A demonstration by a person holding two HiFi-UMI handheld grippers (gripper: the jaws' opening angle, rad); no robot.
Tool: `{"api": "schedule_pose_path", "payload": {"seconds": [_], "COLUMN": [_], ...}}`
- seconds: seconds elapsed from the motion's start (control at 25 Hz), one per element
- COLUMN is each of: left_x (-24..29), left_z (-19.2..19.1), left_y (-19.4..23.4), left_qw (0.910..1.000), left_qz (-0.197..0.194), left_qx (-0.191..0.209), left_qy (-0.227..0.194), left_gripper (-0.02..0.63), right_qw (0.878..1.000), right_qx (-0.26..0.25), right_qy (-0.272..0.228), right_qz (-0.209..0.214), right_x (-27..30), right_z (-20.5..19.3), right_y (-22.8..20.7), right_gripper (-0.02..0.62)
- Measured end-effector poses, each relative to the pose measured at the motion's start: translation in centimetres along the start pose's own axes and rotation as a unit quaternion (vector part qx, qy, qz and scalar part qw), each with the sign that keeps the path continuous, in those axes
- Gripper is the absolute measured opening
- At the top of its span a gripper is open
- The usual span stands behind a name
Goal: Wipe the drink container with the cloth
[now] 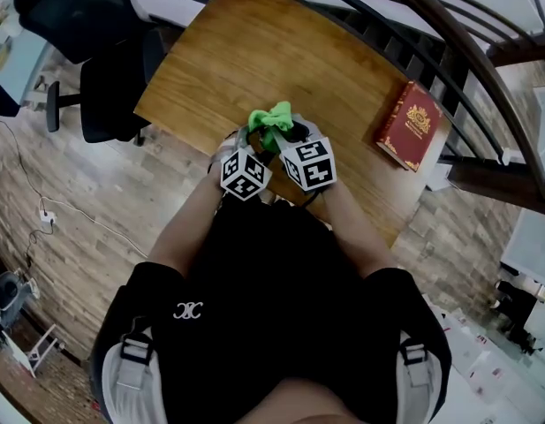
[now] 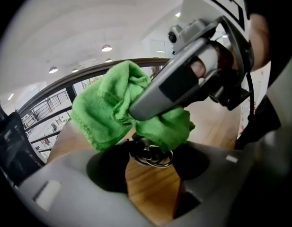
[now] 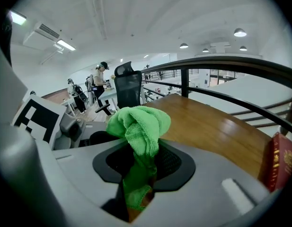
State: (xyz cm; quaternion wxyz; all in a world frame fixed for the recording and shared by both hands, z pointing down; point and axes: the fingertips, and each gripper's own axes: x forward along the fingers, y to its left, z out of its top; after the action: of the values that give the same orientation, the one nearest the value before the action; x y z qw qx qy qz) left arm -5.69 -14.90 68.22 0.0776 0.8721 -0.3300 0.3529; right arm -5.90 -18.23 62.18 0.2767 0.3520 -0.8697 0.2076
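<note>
Drink container (image 2: 151,156), small and dark with a silvery ring top, sat at the tips of the left tool (image 2: 153,167). The jaws were closed in on either side of it and looked to be pinching it, over the near edge of the brown wooden tabletop (image 1: 281,51). The right tool (image 3: 138,167) was clamped on a bunched bright green terry cloth (image 3: 138,126), with the jaws squeezing the cloth's middle. In the left gripper view the cloth (image 2: 108,110) lay right on the container's top, touching it. Both tools were close together in the head view.

Judgement: wiping was under way at the top. The container's sides were mostly hidden, so it couldn't be told how much was already clean; the body likely remained to be wiped. A red hardcover book (image 1: 408,124) lay well apart and was not involved.
</note>
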Motion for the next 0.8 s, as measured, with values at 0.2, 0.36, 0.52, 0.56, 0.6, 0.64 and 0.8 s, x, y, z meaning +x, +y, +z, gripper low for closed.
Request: {"api": "schedule_pose_path", "payload": {"seconds": [0.2, 0.36, 0.52, 0.56, 0.6, 0.64, 0.8], "left_x": [-0.1, 0.0, 0.0, 0.0, 0.0, 0.1, 0.0], "left_z": [0.0, -0.1, 0.0, 0.1, 0.1, 0.1, 0.2], "left_y": [-0.1, 0.1, 0.2, 0.1, 0.1, 0.2, 0.2], "left_qw": [1.0, 1.0, 1.0, 1.0, 1.0, 1.0, 1.0], "left_qz": [-0.001, -0.001, -0.003, -0.003, -0.003, -0.003, -0.004], "left_qx": [0.002, -0.004, -0.006, -0.006, -0.005, -0.004, -0.002], "left_qy": [-0.002, 0.0, 0.002, 0.002, 0.002, 0.003, 0.005], "left_gripper": [0.311, 0.311, 0.311, 0.311, 0.311, 0.311, 0.311], "right_qw": [1.0, 0.999, 0.996, 0.995, 0.994, 0.992, 0.988], "right_qx": [0.003, 0.023, 0.048, 0.053, 0.057, 0.061, 0.086], "right_qy": [0.01, 0.019, 0.04, 0.048, 0.057, 0.065, 0.085], "right_qz": [-0.016, -0.037, -0.063, -0.072, -0.079, -0.086, -0.099], "right_x": [0.2, 0.2, 0.0, 0.0, 0.0, -0.1, -0.2], "right_z": [-0.6, -1.4, -3.1, -3.6, -4.2, -4.8, -6.8], "right_y": [-1.5, -3.6, -6.3, -7.0, -7.7, -8.3, -10.0], "right_gripper": [0.109, 0.109, 0.109, 0.109, 0.109, 0.109, 0.109]}}
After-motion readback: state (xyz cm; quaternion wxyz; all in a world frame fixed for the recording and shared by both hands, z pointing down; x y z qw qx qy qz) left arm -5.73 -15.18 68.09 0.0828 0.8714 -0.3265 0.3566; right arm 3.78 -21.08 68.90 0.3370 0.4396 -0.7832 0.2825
